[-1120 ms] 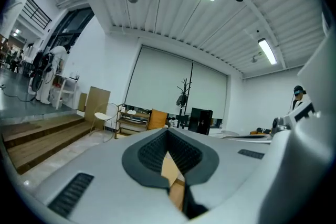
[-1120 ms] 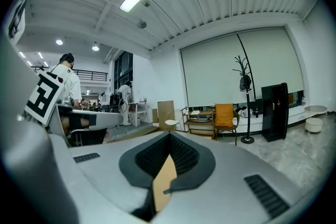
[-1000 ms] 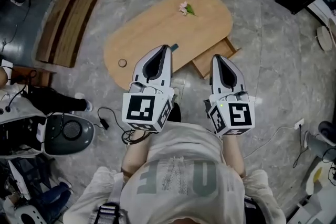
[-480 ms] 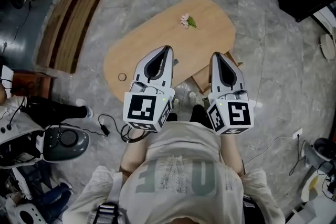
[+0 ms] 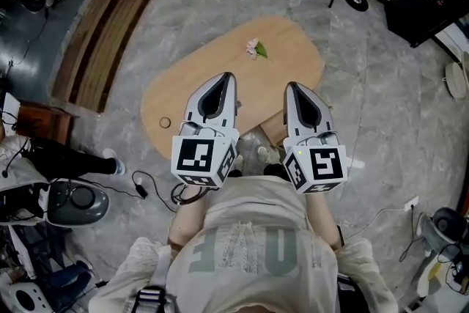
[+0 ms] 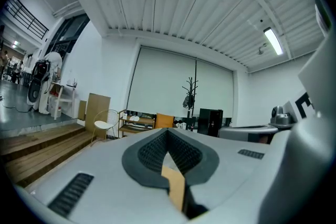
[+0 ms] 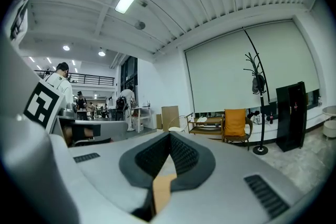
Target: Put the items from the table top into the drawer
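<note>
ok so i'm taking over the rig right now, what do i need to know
Tools: left tool shut and empty; right tool shut and empty. Both are held side by side over the table's near edge.
Things: the small pink flower with a green leaf lies toward the far side of the oval light wooden table. A small round ring-like thing sits near its left end.
Done: the wooden drawer is pulled out, partly hidden by the right tool.
Left: pick up both items and put them in the drawer.

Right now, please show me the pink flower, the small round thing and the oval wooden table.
Pink flower with green leaf (image 5: pixel 253 48): head view, petals.
Small round thing (image 5: pixel 165 122): head view, its middle.
Oval wooden table (image 5: pixel 212 62): head view, bare top.
</note>
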### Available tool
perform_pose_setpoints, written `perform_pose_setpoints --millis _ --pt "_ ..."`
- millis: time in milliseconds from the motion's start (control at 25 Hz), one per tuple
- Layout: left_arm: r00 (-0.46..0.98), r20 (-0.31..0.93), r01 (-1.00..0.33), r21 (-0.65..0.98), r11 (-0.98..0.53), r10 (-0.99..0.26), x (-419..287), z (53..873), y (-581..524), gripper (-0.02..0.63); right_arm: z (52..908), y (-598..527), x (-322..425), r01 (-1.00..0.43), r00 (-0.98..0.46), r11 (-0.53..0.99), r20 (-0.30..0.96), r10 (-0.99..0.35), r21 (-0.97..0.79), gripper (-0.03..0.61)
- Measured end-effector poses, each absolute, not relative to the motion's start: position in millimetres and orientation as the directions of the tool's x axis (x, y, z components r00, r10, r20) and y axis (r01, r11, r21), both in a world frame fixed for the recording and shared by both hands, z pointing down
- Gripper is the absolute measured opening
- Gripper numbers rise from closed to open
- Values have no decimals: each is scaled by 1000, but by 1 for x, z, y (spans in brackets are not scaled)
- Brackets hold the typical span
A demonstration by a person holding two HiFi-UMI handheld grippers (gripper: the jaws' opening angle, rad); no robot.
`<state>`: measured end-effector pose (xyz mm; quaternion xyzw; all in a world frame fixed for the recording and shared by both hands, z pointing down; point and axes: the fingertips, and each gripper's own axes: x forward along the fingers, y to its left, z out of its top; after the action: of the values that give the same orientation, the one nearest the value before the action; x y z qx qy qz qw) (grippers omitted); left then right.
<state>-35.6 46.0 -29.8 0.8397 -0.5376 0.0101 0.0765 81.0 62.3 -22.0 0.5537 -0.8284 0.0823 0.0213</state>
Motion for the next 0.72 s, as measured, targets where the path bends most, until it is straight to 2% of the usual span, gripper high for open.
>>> perform_pose_setpoints --millis 360,720 --pt "417 199 -909 87 -408 -887 -32 28 6 6 5 20 68 -866 -499 499 157 -853 -37 5" --pt "329 239 -941 159 -297 -914 -65 186 -29 6 163 -36 18 -743 -654 669 255 -713 -34 5"
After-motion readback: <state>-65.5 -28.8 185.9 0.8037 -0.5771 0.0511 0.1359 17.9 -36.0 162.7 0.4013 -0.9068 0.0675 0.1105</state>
